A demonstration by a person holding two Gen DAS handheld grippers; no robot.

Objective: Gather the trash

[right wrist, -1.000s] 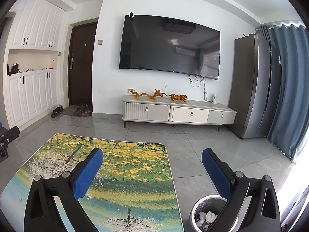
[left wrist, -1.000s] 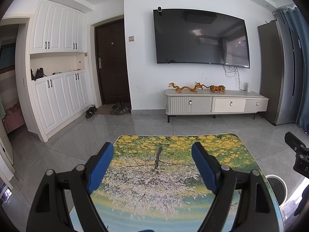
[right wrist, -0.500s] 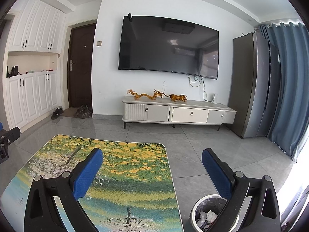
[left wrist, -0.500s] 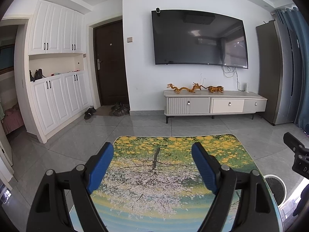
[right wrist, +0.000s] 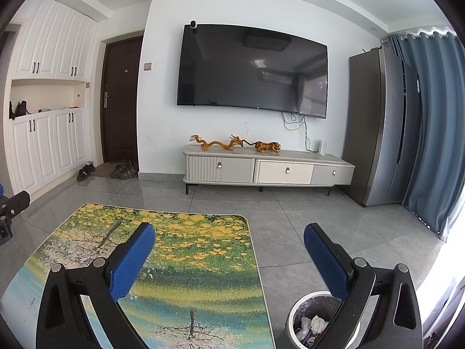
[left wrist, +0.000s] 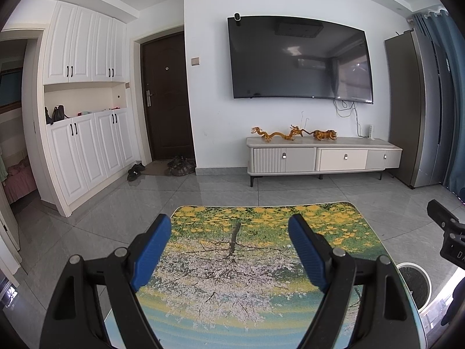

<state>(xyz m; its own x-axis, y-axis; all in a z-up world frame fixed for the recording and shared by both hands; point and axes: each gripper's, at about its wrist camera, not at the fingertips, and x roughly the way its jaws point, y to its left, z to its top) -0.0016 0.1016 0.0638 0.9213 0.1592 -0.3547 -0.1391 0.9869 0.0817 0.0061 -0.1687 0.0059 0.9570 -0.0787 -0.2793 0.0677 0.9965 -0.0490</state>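
A round white-rimmed trash bin (right wrist: 312,322) with a black liner stands on the floor right of the table and holds crumpled white paper (right wrist: 312,322). It also shows at the right edge of the left wrist view (left wrist: 414,283). My left gripper (left wrist: 229,247) is open and empty above the table (left wrist: 232,305), whose top bears a tree picture. My right gripper (right wrist: 229,250) is open and empty above the table's right edge (right wrist: 255,256), with its right finger over the bin. No loose trash shows on the table.
Grey tiled floor lies beyond the table. A TV cabinet (right wrist: 267,170) with dragon and tiger figurines stands under a wall TV (right wrist: 252,69). A grey fridge (right wrist: 380,125) and blue curtain are at the right. White cupboards (left wrist: 84,107), a dark door and shoes are at the left.
Both views have shifted very slightly. Both grippers stay open and empty over the table.
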